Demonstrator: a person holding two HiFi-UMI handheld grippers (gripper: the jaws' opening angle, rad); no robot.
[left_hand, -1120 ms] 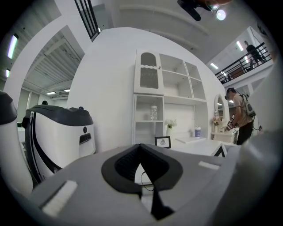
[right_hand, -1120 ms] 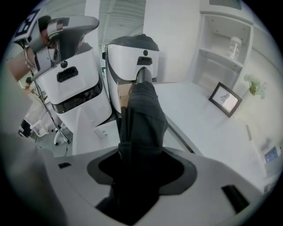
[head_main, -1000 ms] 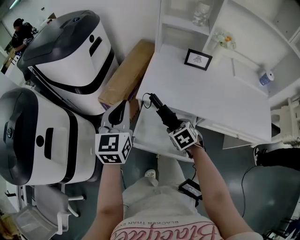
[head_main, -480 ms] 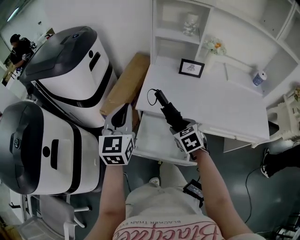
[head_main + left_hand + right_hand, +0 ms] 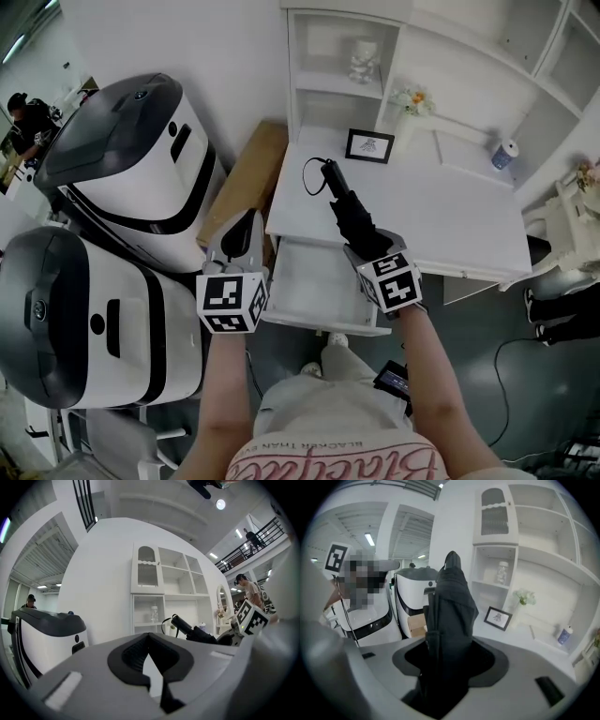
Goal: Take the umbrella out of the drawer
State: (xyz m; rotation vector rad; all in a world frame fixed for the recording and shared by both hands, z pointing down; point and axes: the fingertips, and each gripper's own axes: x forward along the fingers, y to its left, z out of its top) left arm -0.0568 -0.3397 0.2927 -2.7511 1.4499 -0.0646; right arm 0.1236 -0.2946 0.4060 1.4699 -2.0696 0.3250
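Note:
A black folded umbrella (image 5: 349, 208) with a wrist loop sits in my right gripper (image 5: 367, 246), which is shut on its lower part. It hangs in the air, slanting up over the white desk (image 5: 450, 211), its handle end near the picture frame (image 5: 369, 145). In the right gripper view the umbrella (image 5: 447, 616) stands up between the jaws. Below it, the white drawer (image 5: 314, 279) stands pulled open and looks bare inside. My left gripper (image 5: 247, 232) hovers left of the drawer, jaws together and holding nothing. In the left gripper view the umbrella (image 5: 192, 631) shows at the right.
Two large white-and-black machines (image 5: 131, 150) (image 5: 75, 319) stand at the left. A cardboard box (image 5: 246, 183) leans between them and the desk. White shelves (image 5: 375, 56) hold a jar and flowers; a small bottle (image 5: 504, 155) stands at the desk's far right.
My right gripper has carried the umbrella up and away from the drawer, so it now lies over the desk top. The left gripper has stayed beside the drawer.

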